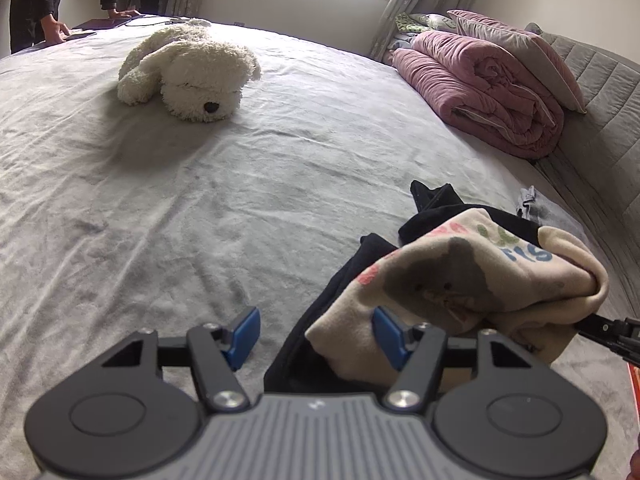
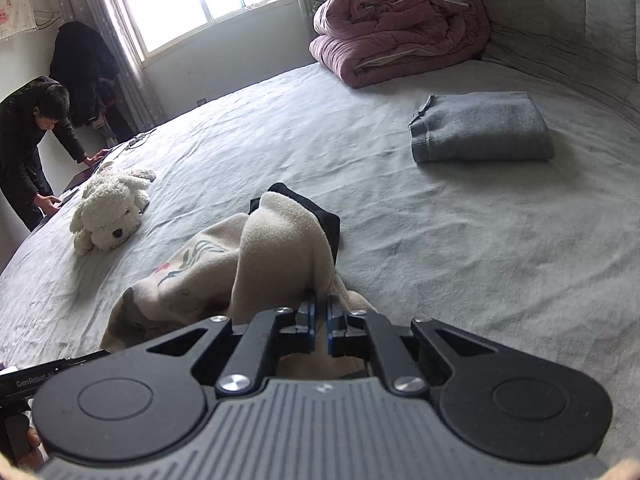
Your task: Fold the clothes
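Right gripper jaws clamp a fold of the cream printed garment on the bed. Left gripper jaws stand apart beside that garment, its edge between them, unpinched.

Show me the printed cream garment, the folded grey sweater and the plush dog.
printed cream garment (image 2: 276, 240): right wrist view, on the raised fold above the shut jaws.
folded grey sweater (image 2: 484, 128): right wrist view, middle of its top face.
plush dog (image 1: 192, 72): left wrist view, on its head.
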### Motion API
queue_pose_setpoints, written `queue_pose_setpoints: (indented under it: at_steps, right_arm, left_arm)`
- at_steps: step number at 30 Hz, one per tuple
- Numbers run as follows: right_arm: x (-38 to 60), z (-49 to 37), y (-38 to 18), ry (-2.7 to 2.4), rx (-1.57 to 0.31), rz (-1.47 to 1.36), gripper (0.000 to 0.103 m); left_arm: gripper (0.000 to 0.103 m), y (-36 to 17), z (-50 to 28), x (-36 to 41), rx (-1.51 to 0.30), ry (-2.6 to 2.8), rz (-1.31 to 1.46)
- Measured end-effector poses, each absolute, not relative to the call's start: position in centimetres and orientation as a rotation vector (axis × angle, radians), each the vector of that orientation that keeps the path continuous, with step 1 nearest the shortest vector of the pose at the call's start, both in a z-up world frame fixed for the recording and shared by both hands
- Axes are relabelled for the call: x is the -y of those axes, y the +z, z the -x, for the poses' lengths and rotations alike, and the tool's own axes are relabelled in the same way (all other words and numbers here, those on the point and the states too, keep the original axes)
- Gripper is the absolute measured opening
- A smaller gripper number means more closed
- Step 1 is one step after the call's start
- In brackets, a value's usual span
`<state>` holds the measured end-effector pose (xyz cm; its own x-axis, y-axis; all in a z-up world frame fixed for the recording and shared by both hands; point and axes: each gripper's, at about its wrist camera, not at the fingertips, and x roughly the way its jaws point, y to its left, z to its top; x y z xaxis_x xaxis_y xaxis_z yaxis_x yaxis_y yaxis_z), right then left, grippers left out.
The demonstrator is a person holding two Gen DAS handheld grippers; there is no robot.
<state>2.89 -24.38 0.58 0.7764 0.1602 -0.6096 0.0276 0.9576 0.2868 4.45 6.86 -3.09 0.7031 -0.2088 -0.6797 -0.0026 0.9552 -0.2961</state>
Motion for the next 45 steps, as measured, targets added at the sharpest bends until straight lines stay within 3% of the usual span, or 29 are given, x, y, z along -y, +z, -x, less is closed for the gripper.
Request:
queue_pose_setpoints:
  at_steps: [4,7,20,45]
  right_arm:
    - [24.4,-3.0,0.2,0.082,-0.694,-0.274,0.005]
    - [24.7,-2.4,-0.1,0.091,-0.712,-0.282,0.007]
    - [24.4,-2.0,-0.7,0.076,-0.665,-0.181,0.008]
    - [24.2,-2.6,-1.4,0.055,-0.668,-0.156,0.008]
  left_arm:
    - [0.048,-3.2,-4.5,-6.8,-0.792,-0.147,0.294]
    - [0.034,-3.5,-4.6,-6.8,-0.805,-0.176,0.311]
    - [0.024,-2.7,-3.8,-5.3,-0.785,-0.206,0.268]
    - [0.023,-3.0,-4.0,-5.4,-0.792,-0.200,0.287]
